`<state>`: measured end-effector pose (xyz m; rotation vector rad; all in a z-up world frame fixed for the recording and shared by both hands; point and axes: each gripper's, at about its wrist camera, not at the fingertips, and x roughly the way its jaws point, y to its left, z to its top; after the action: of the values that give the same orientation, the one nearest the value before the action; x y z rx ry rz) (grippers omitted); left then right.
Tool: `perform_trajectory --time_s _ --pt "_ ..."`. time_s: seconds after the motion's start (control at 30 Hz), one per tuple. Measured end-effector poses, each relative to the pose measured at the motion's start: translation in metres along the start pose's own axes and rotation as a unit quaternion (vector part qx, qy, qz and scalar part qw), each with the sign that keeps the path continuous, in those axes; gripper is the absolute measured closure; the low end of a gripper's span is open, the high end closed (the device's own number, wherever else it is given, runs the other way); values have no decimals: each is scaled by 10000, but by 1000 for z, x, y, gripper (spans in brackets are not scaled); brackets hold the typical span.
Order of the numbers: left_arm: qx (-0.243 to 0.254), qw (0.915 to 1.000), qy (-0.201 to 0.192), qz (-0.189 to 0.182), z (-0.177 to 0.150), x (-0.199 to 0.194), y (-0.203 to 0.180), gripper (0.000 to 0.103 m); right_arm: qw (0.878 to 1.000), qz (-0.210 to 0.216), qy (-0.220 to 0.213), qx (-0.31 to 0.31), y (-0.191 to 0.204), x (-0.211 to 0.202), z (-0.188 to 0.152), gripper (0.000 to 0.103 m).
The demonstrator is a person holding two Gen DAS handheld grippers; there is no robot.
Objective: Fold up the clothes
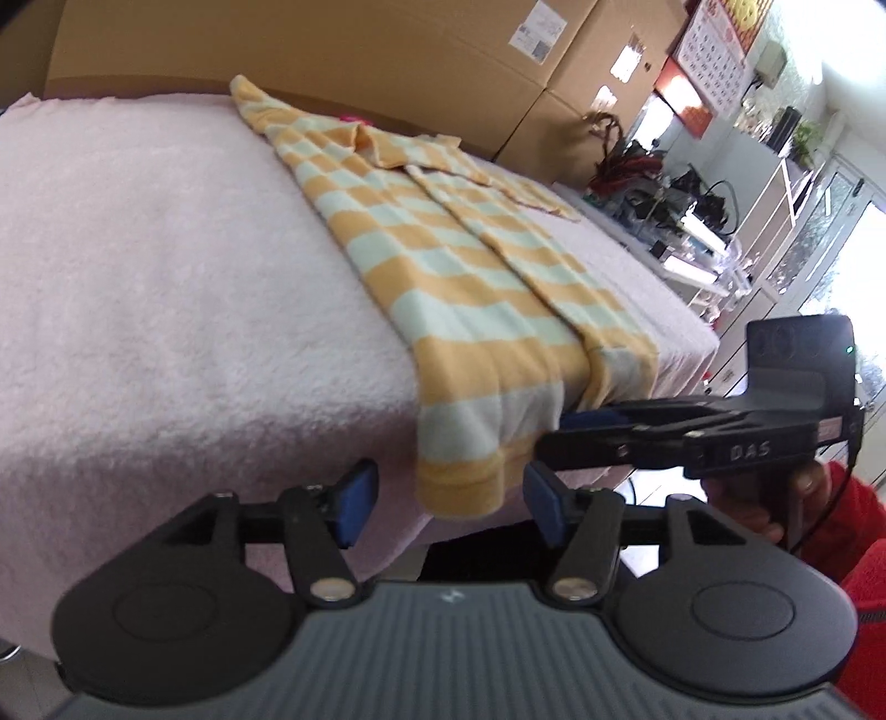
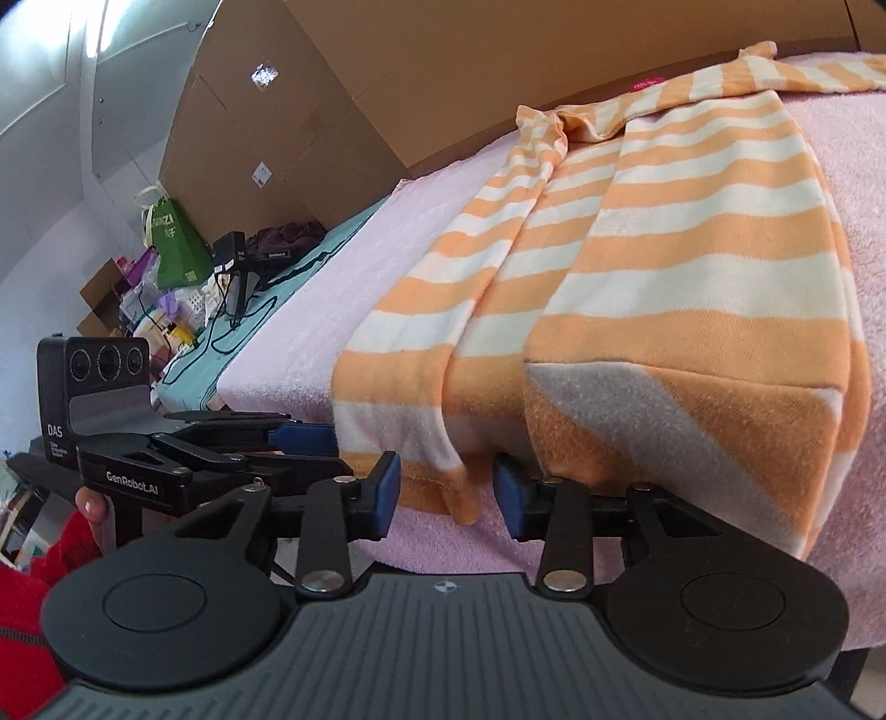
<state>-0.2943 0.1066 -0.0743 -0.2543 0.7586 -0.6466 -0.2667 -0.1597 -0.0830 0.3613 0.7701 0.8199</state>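
Observation:
An orange and pale striped shirt (image 1: 443, 249) lies lengthwise on a table covered with a pink towel (image 1: 166, 249), its hem hanging over the near edge. My left gripper (image 1: 451, 501) is open, and the hem's left corner hangs between its blue pads without being pressed. In the right wrist view the shirt (image 2: 664, 249) fills the middle. My right gripper (image 2: 447, 490) is open too, with a hanging fold of the hem between its pads. Each gripper shows in the other's view beside the hem: the right gripper (image 1: 587, 423) and the left gripper (image 2: 299, 435).
Large cardboard boxes (image 1: 387, 50) stand behind the table. A cluttered white shelf (image 1: 692, 221) is off its far side. In the right wrist view a teal cloth (image 2: 221, 354), a spare gripper (image 2: 238, 260) and a green bag (image 2: 177, 249) lie beyond the towel. A red sleeve (image 1: 853, 526) is nearby.

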Motion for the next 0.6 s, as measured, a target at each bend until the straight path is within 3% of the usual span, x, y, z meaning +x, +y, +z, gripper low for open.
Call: perform_trajectory --time_s 0.03,0.07,0.2,0.5,0.6 --pt "-100 9999 26 -69 2 3 2 57 9999 73 49 84 -2 2 0 89" --pt "-183 9997 80 -145 3 5 4 100 9998 161 106 104 -2 1 1 98" --pt "-240 9992 36 -329 0 -16 5 103 9990 428 55 69 6 -12 -1 97" --pt "-186 9996 191 -106 -8 -10 4 103 9999 16 160 -7 5 1 -7 97" --pt "-231 9991 356 67 -9 -8 11 102 9985 -89 543 -60 5 6 -7 87"
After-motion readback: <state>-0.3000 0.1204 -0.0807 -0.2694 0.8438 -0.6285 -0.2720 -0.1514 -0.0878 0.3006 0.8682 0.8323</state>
